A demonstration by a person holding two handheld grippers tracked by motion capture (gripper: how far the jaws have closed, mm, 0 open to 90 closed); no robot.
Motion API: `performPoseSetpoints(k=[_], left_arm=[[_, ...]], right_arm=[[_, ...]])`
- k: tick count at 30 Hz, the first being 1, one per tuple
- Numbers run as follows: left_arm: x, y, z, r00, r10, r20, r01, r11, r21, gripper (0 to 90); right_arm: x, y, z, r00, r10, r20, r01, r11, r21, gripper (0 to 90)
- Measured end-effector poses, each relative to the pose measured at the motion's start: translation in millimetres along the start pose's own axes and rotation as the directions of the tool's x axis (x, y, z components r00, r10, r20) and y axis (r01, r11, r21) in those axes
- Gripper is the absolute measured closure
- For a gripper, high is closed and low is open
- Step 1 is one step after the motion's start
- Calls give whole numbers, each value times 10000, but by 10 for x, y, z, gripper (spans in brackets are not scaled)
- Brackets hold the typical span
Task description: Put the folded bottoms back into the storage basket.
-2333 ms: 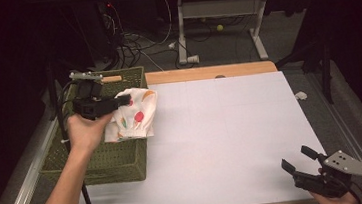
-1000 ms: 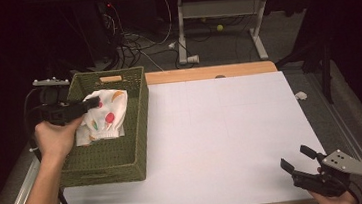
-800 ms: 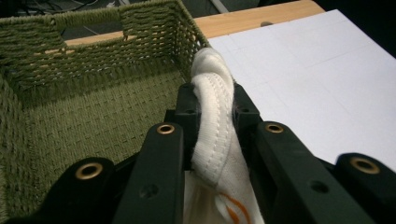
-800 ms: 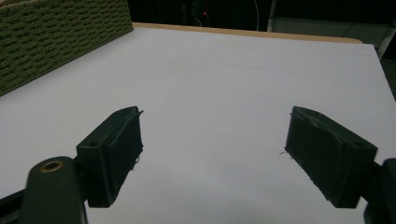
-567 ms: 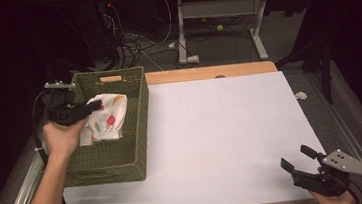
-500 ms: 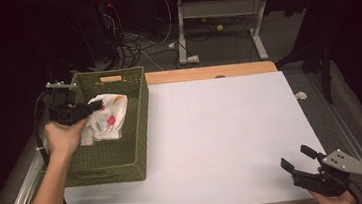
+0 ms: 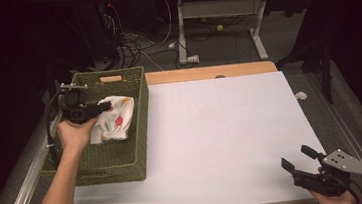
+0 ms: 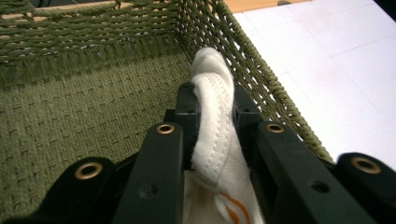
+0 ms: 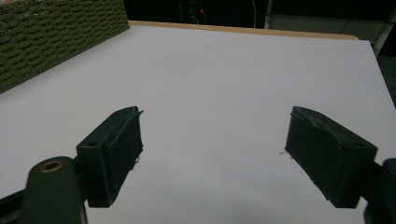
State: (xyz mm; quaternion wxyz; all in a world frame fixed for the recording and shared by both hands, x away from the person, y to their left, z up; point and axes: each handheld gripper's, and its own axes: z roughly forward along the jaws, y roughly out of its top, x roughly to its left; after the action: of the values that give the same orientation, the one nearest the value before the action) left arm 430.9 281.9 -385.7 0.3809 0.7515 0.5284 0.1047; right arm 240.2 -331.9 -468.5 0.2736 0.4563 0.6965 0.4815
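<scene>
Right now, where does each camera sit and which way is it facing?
High view: above the near table edge, looking forward and down; both forearms, left gripper, right gripper.
Left gripper view: along its jaws, clamping the white cloth inside the green basket.
Right gripper view: low over the white table, open jaws.
All views share the basket.

Left forearm reaches up from the bottom edge, its hand wrapped round the left tongs (image 7: 100, 107), jaws pointing sideways to the right and clamped tight. Low at the right, the right tongs (image 7: 295, 159) sit level, jaws spread wide, the hand just showing beneath them.
</scene>
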Motion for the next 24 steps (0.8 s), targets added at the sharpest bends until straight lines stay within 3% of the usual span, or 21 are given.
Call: performPoseSetpoints(k=[10, 24], left_arm=[[95, 4, 216, 9998, -64, -169, 69, 9996, 285, 754], [297, -56, 392, 9953, -697, -671, 732, 9960, 512, 751]], right_arm=[[-11, -4, -2, 10000, 79, -17, -79, 10000, -10, 191], [-16, -6, 1, 9999, 102, -47, -102, 9999, 4, 191]])
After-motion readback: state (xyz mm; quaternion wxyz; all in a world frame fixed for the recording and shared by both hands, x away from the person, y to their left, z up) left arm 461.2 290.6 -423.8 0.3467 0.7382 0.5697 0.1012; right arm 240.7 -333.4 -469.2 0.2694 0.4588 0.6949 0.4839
